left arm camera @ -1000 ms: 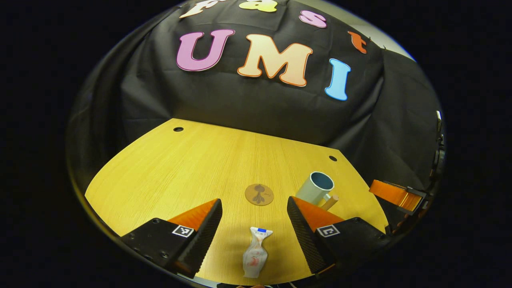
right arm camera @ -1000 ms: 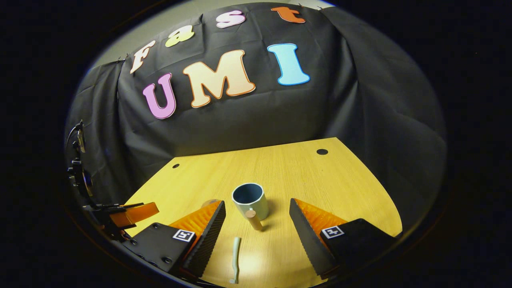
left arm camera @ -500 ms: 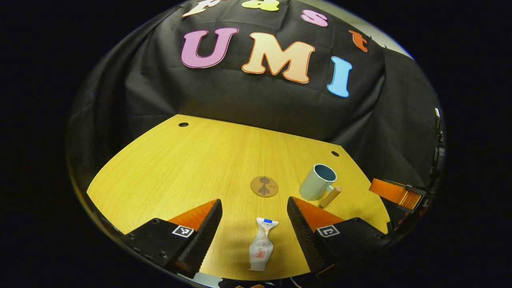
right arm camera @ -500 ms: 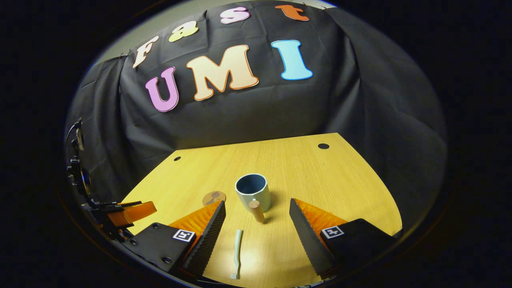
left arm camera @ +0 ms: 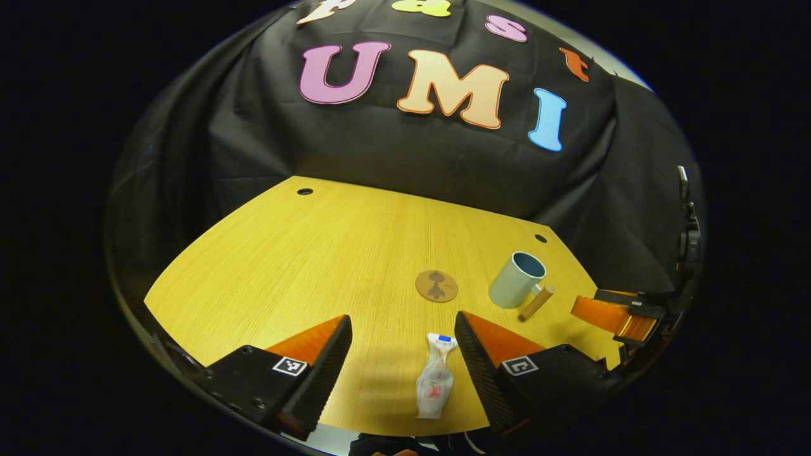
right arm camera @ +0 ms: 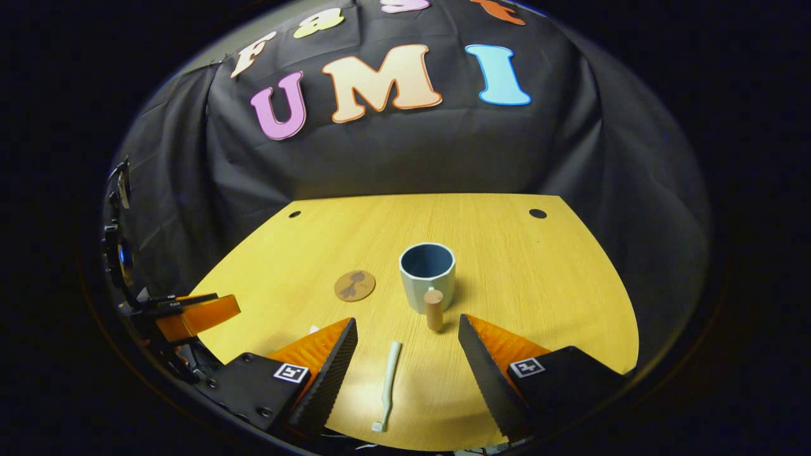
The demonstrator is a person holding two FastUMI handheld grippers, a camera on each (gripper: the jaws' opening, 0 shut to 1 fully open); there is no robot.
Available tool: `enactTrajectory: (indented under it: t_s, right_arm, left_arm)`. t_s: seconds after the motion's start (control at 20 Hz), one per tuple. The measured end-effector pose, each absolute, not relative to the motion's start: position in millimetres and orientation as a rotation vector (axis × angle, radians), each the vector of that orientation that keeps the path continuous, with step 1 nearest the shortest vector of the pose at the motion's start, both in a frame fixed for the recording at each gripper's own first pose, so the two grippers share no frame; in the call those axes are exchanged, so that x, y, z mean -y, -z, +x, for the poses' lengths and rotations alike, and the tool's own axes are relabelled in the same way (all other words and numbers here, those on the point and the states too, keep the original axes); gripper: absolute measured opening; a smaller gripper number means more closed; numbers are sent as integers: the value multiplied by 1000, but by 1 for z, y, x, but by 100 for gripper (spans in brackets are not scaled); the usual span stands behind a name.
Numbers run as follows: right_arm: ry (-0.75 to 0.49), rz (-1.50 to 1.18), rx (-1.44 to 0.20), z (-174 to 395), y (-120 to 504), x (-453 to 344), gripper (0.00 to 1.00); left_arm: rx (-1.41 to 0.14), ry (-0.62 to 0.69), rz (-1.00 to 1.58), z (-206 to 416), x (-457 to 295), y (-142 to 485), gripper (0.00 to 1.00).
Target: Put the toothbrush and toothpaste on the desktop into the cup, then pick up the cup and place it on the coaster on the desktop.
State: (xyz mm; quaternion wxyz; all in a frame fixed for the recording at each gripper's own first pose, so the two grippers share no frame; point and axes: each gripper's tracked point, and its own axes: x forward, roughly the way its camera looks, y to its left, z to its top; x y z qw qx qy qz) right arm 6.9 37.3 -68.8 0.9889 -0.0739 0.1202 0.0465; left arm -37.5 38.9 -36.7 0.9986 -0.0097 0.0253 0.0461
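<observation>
The bench [right arm camera: 545, 285] is bare apart from the cup [right arm camera: 427, 275] at frame centre, the coaster [right arm camera: 355, 285] left of it, the paste [left arm camera: 436, 383] and the brush [right arm camera: 388, 384] at bottom centre. Both left tongs [left arm camera: 402, 367] and right tongs [right arm camera: 408, 373] are held wide apart, empty. Each should be lowered squarely astride its item before being closed.
</observation>
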Motion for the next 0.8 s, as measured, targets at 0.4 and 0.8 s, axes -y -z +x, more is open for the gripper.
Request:
enactTrajectory:
  t_s: [0.4, 0.8]
  right_arm:
    - [-125, -278, -483, 25, 129, -50, 95]
    - [-103, -313, -749, 41, 178, -50, 98]
  left_arm:
    - [-78, -159, -34, -61, -70, 57, 95]
    - [-111, -241, -54, -73, -95, 70, 95]
